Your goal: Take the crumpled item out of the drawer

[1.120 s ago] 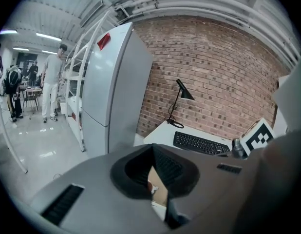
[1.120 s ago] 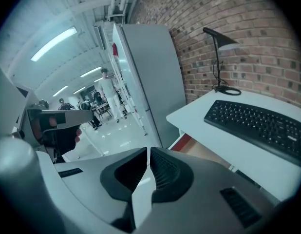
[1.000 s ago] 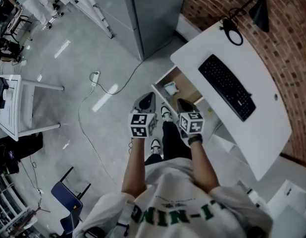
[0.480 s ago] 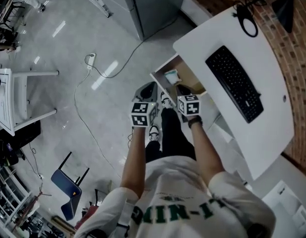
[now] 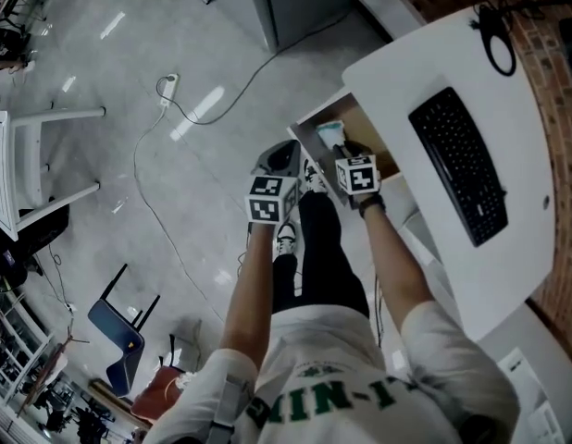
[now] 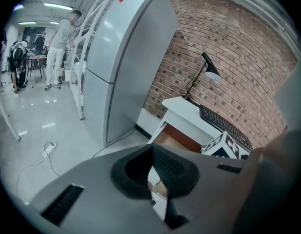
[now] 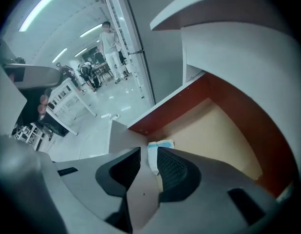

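Right gripper [image 5: 347, 150] has reached the drawer [image 7: 214, 126], jaws opening toward the crumpled item [image 7: 160, 145], nothing pinched; I reckon the grab's next. Left gripper [image 5: 283, 158] is closed, empty.

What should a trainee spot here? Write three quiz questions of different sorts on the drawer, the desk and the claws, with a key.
1. True or false: the drawer under the white desk is pushed shut.
2. What lies on the desktop? A) a laptop B) a black keyboard C) a stack of plates
3. Which claw is over the drawer, and is it gripping the crumpled item?

Key
1. False: it stands open.
2. B.
3. The right claw. It is not gripping: its jaws are opening, and the item shows in the gap between them, unpressed, lying on the drawer floor.
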